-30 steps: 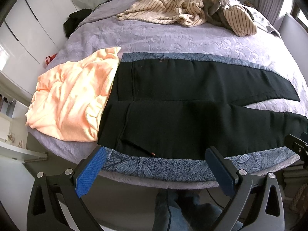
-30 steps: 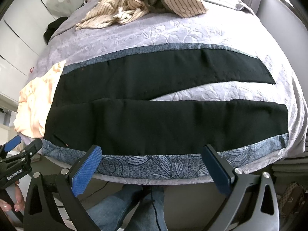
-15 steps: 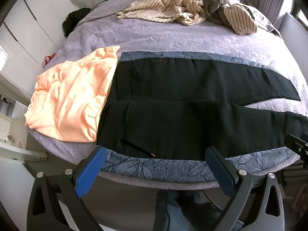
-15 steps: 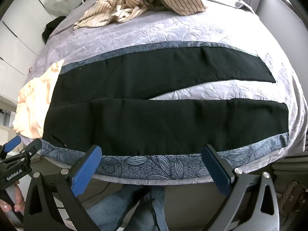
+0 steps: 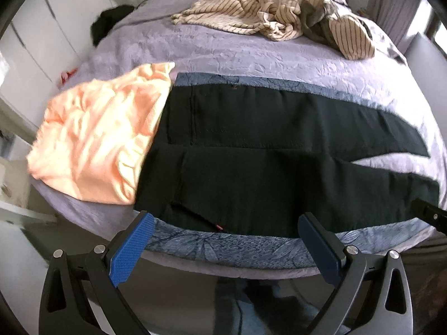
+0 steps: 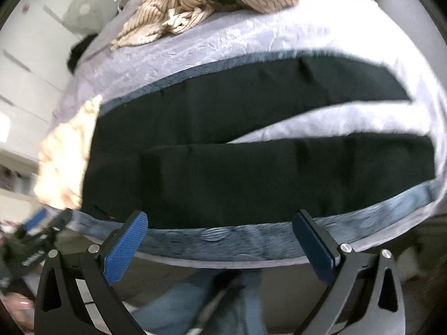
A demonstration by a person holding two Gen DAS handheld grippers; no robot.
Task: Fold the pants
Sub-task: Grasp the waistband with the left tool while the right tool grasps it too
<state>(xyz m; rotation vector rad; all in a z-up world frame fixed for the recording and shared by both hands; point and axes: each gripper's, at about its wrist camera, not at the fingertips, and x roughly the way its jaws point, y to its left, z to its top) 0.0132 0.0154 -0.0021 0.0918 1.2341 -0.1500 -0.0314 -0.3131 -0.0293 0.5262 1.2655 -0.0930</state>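
The pants [image 5: 279, 150] lie flat across the near part of the bed [image 5: 251, 55], waist to the left, both legs running right and splitting apart toward the hems. They rest on a blue leaf-patterned cloth [image 5: 223, 247] whose edge shows along the near bed edge and behind the far leg. A peach garment [image 5: 95, 139] lies just left of the waist, touching it. A striped heap [image 5: 265, 19] sits far back on the bed.

The left tongs [image 5: 223, 247] stand wide and empty, near the bed edge below the waist. The right tongs [image 6: 220, 244] are likewise wide and empty, near the edge below the near leg. The right view is blurred.
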